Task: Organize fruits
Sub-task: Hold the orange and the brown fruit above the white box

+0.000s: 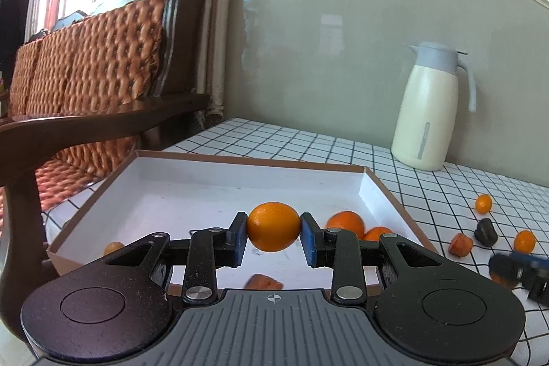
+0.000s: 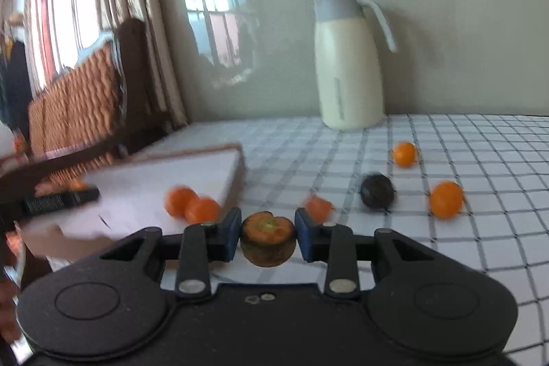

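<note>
Desk (image 1: 429,194): white cloth with a dark grid, across the lower half of both views.

Box (image 1: 369,191): shallow, white inside, brown rim, centre of my left view; in my right view, blurred, at middle left.

Jug (image 1: 429,112): cream body, grey lid and handle, upright against the wall, upper right of my left view.

Left fingers (image 1: 273,237): clenched on an orange (image 1: 273,226), pads pressing both its sides, held over the box floor at frame centre.

Right fingers (image 2: 267,237): clamped on a dark fruit (image 2: 267,244) with an orange-brown top and green middle, lower centre of my right view, over the desk just right of the box.

Two oranges (image 2: 192,206): inside the box at its right wall.

Loose on the desk, right of the box: a dark round fruit (image 2: 377,191), two small orange fruits (image 2: 446,198) near it, an orange piece (image 2: 319,208) just above my right fingers.
</note>
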Available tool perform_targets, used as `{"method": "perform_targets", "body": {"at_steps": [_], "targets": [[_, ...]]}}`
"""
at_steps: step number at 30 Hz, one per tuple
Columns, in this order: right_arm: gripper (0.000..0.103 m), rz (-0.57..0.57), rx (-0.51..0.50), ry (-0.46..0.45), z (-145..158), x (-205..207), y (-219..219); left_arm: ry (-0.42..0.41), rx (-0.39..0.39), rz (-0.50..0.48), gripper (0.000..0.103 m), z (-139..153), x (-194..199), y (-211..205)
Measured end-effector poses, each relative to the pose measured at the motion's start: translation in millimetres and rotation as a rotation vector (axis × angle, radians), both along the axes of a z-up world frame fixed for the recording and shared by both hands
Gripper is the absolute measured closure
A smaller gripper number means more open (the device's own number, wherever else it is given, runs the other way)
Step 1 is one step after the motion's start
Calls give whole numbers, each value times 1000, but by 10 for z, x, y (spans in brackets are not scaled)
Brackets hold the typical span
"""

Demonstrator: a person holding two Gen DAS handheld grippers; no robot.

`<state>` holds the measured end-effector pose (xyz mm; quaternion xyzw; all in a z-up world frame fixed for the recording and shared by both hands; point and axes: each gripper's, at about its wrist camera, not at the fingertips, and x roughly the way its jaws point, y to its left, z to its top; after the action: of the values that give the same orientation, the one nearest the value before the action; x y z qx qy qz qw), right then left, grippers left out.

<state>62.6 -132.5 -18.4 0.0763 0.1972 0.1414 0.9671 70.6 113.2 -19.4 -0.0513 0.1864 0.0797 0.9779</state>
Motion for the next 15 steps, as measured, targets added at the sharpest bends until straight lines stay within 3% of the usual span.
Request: {"method": "perform_targets", "body": {"at_steps": [6,15], "targets": [[77,58,56,-72,225,51,297,-13,-1,29,70,34,-49,149],[77,84,64,-85,206,279,653,-23,-5,90,70,50,-42,429]]}}
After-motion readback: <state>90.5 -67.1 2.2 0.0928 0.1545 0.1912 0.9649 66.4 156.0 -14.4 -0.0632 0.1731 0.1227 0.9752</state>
